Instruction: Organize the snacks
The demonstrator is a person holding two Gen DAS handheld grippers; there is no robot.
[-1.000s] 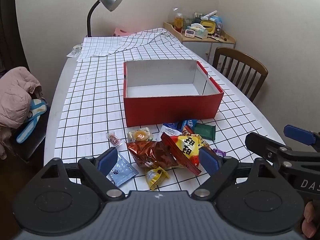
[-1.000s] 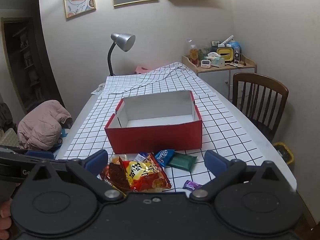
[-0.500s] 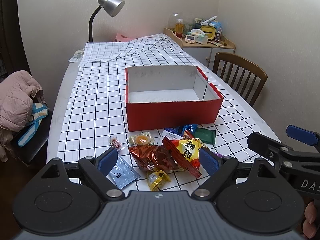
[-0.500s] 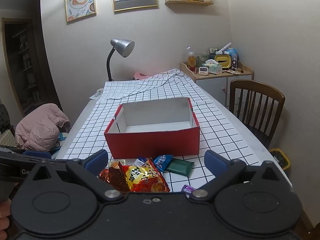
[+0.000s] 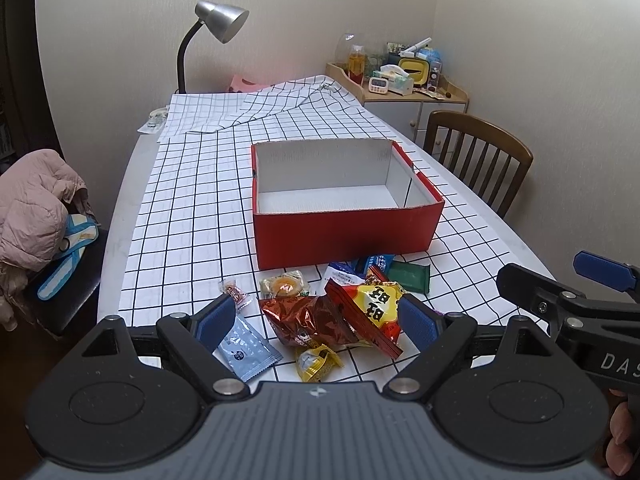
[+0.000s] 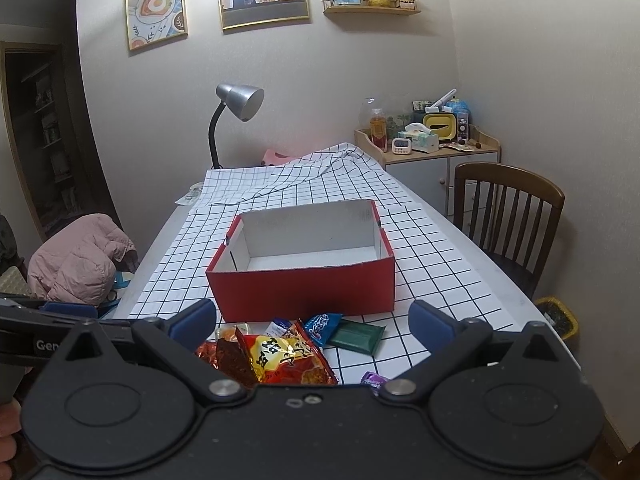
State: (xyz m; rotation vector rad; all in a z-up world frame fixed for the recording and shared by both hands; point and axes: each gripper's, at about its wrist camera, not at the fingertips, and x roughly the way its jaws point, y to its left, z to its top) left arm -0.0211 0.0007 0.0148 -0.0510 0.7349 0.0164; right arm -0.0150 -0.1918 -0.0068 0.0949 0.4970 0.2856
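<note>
While my left gripper (image 5: pixel 316 320) and right gripper (image 6: pixel 312 320) hover spread and unladen, I see snacks (image 5: pixel 340 308) heaped near the table's (image 5: pixel 120 216) near edge, just before the red box (image 5: pixel 344 236); lamp (image 6: pixel 236 116) at the far edge, chair (image 6: pixel 508 216) alongside.

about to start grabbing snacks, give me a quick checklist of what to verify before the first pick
1. Red box open, nothing seen inside: ok.
2. Left tongs open, holding nothing: ok.
3. Right tongs open, holding nothing: ok.
4. Snacks lie in front of the box, none inside: ok.
5. Red and yellow bag overlaps the brown foil bag; clean single pick: cannot tell.
6. Small purple candy near the table edge: not ok.
</note>
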